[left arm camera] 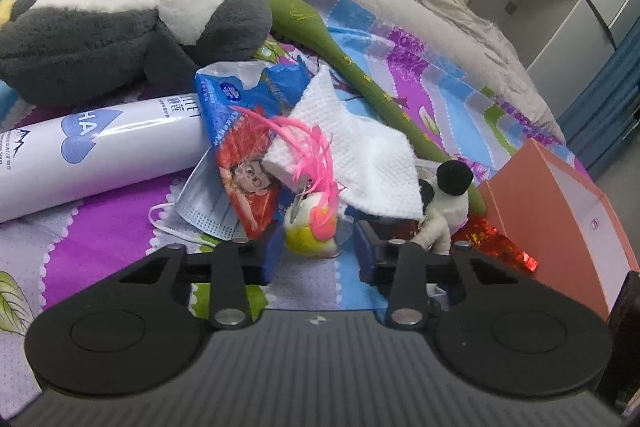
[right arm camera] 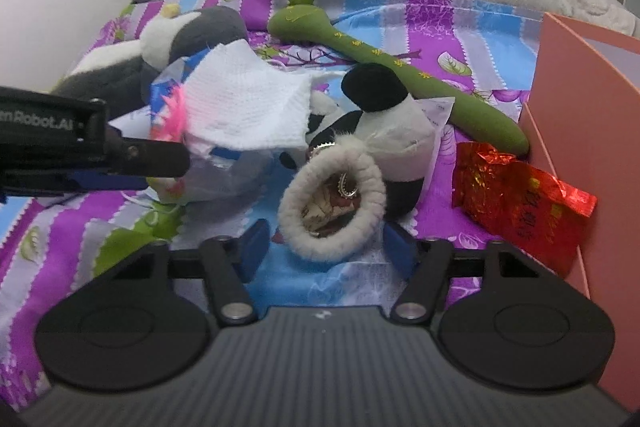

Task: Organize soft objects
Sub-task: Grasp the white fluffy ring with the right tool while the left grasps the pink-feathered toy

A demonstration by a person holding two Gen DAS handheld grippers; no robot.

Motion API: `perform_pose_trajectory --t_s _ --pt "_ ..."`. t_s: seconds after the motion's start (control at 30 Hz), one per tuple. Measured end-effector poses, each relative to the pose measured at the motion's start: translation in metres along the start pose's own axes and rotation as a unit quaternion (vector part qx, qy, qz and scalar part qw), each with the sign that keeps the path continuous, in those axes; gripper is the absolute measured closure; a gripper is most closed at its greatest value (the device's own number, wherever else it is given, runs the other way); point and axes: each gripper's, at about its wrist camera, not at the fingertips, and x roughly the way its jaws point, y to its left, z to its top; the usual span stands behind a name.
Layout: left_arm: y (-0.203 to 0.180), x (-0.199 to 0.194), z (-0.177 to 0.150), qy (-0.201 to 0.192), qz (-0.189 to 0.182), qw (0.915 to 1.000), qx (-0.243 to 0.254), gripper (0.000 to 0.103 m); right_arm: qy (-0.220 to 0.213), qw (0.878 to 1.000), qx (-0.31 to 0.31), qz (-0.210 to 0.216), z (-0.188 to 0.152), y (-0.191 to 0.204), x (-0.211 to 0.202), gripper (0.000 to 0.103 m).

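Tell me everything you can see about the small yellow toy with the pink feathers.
The small yellow toy is a rounded, soft-looking ball, pale yellow with a pink-orange patch. Long bright pink feathers rise from its top and curve over a white paper towel. A small metal clip seems attached at its upper side. It lies on the striped bedsheet, between the blue fingers of the left gripper, against a red snack packet. Whether the pads press it is unclear.
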Motion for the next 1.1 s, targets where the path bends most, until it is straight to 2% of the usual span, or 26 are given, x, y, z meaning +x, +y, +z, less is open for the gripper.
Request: perform_pose_trajectory --t_s 0.07,0.1,0.17,0.43,0.73,1.0,1.1 --pt "0.001 0.000 0.000 -0.001 -0.003 1.0000 0.001 0.068 0.007 1.000 0.003 0.001 0.000 0.000 0.004 0.063" --pt "0.001 -0.002 0.000 -0.002 -0.006 1.0000 0.002 0.068 0.012 1.000 0.005 0.003 0.001 0.000 0.006 0.066" --pt "-0.001 -0.006 -0.001 -0.007 -0.007 0.9999 0.007 0.068 0.012 1.000 0.006 0.004 0.000 0.001 0.005 0.080" --pt "-0.005 -0.032 -0.012 -0.015 -0.012 0.9998 0.010 0.069 0.002 1.000 0.007 0.008 0.002 0.006 -0.018 0.084" --pt "-0.005 -0.063 -0.047 0.001 -0.016 0.9998 0.010 0.069 0.000 1.000 0.000 0.005 -0.010 0.012 -0.057 0.084" --pt "-0.002 -0.082 -0.085 0.025 -0.014 0.9995 0.015 0.069 0.022 1.000 -0.021 -0.002 -0.037 0.018 -0.091 0.084" --pt "0.001 -0.089 -0.100 0.038 -0.023 0.9990 -0.001 0.069 0.040 0.999 -0.019 -0.006 -0.048 0.017 -0.102 0.084"
